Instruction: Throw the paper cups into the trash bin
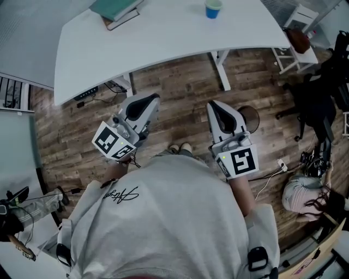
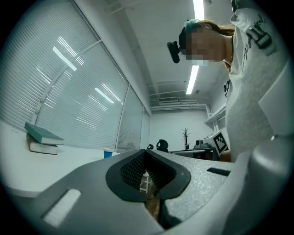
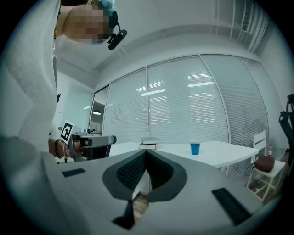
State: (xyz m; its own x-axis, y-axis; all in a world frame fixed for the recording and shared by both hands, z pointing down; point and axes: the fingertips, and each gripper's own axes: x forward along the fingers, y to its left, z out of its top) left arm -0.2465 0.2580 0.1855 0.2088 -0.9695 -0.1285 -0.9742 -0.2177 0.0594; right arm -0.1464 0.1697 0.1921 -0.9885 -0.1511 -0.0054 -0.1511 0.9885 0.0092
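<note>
A blue paper cup [image 1: 212, 8] stands on the far side of the white table [image 1: 163, 38]; it also shows as the cup [image 2: 108, 153] in the left gripper view and the cup [image 3: 195, 148] in the right gripper view. My left gripper [image 1: 150, 99] and right gripper [image 1: 214, 104] are held side by side in front of my body, over the wooden floor short of the table. Both point roughly level toward the table. The left gripper's [image 2: 145, 152] jaws meet with nothing between them, and so do the right gripper's [image 3: 146, 151].
Two stacked books [image 1: 115, 11] lie at the table's far left. A dark round thing [image 1: 250, 117] sits on the floor just behind the right gripper. A white stool with a brown bag [image 1: 299, 39], a black office chair [image 1: 316, 98] and floor cables [image 1: 278, 166] fill the right side.
</note>
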